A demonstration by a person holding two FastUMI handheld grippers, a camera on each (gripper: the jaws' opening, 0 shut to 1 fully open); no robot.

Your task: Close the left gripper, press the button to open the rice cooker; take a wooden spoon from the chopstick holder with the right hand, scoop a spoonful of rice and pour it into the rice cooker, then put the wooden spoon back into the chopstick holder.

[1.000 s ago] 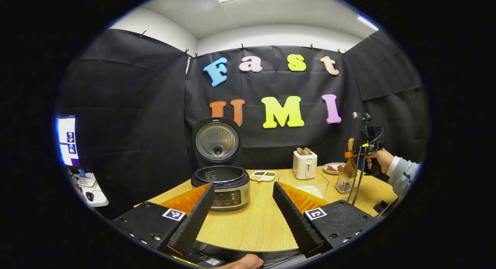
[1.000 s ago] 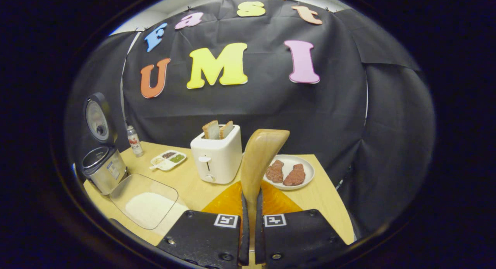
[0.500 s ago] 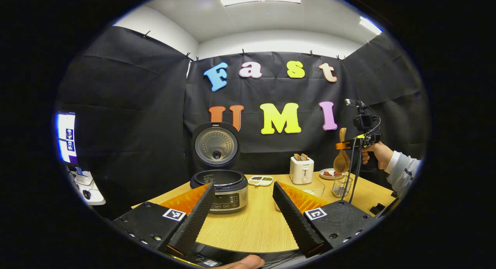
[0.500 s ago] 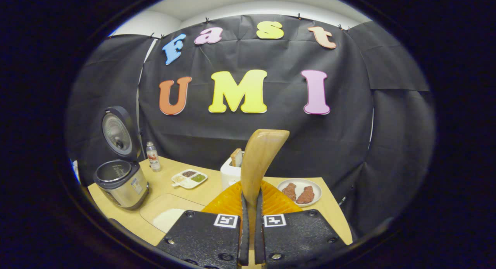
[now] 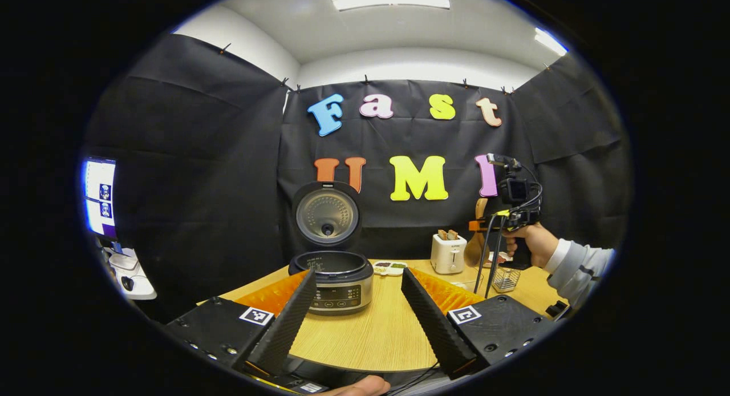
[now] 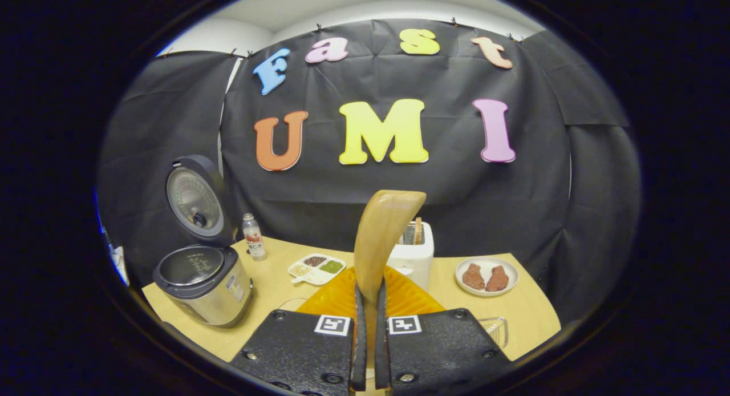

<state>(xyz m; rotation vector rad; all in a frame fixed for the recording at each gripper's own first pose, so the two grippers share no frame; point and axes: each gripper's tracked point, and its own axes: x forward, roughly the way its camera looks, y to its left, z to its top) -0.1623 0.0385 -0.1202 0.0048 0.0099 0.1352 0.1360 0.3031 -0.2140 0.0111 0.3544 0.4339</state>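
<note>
In the right gripper view, the right gripper (image 6: 368,350) has both fingers clamped on the handle of the wooden spoon (image 6: 381,236), which rises upright at frame centre. The rice cooker (image 6: 204,282) sits at lower left on the table (image 6: 274,282), lid raised. In the left gripper view, the left gripper (image 5: 356,322) has its fingers wide apart at the bottom; the chopstick holder (image 5: 505,279) stands at right, below a hand (image 5: 527,245).

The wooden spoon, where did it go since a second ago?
The right gripper lifted the wooden spoon out of the chopstick holder and carried it up and toward the rice cooker; its grip stayed shut on the handle. The left gripper stayed open, and the cooker's lid stayed up.
</note>
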